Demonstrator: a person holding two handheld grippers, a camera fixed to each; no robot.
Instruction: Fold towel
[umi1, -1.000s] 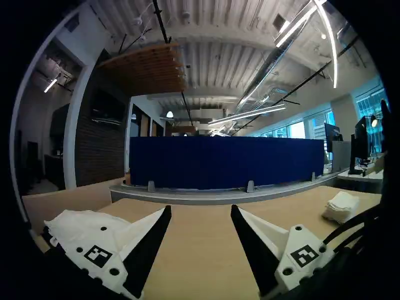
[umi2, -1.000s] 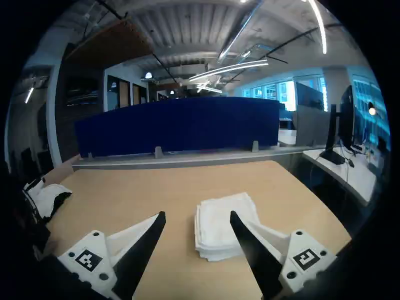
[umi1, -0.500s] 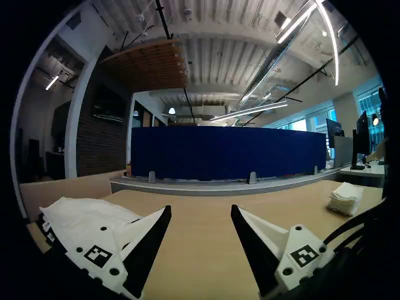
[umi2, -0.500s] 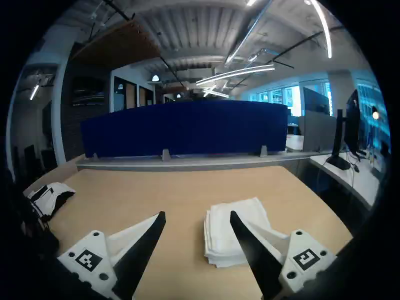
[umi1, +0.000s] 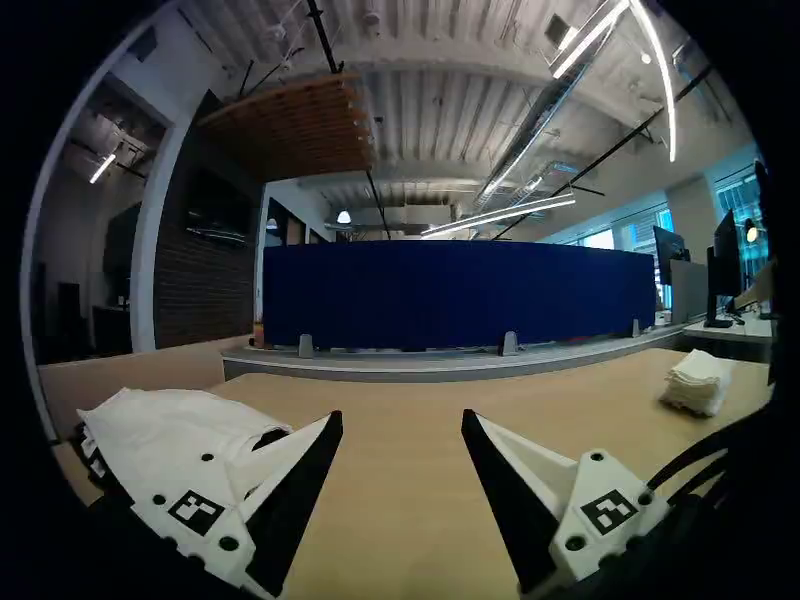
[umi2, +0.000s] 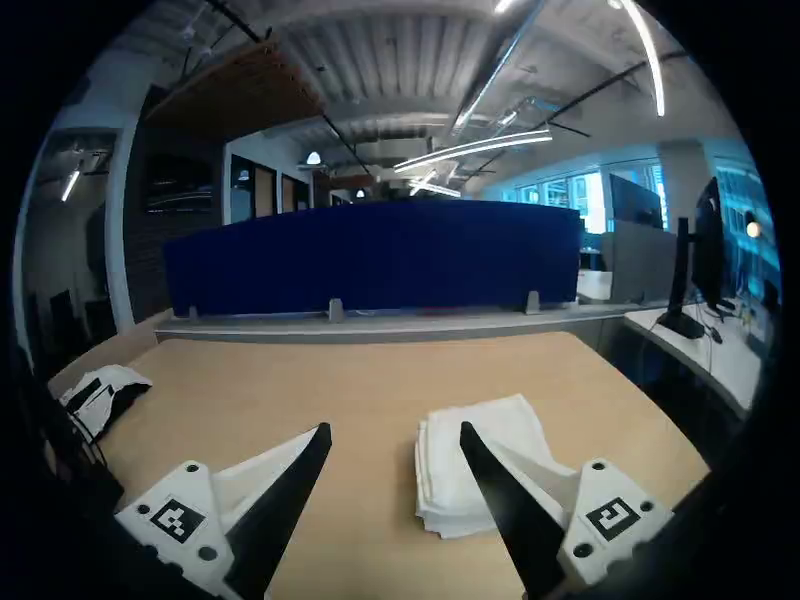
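A stack of folded white towels lies on the wooden table, partly behind the right finger of my right gripper, which is open and holds nothing. The same stack sits far to the right in the left gripper view. My left gripper is open above the table, nothing between its fingers. A loose, crumpled white towel lies just behind its left finger; in the right gripper view that towel rests at the table's left edge.
A blue partition on a grey rail runs along the table's far edge. Monitors stand on a neighbouring desk to the right. Black cables trail by the left gripper's right finger. Bare tabletop stretches between the towels.
Both views have shifted slightly: the folded stack drifted a little right in each, and the crumpled towel shows more fully beside the left gripper. Both grippers stayed open.
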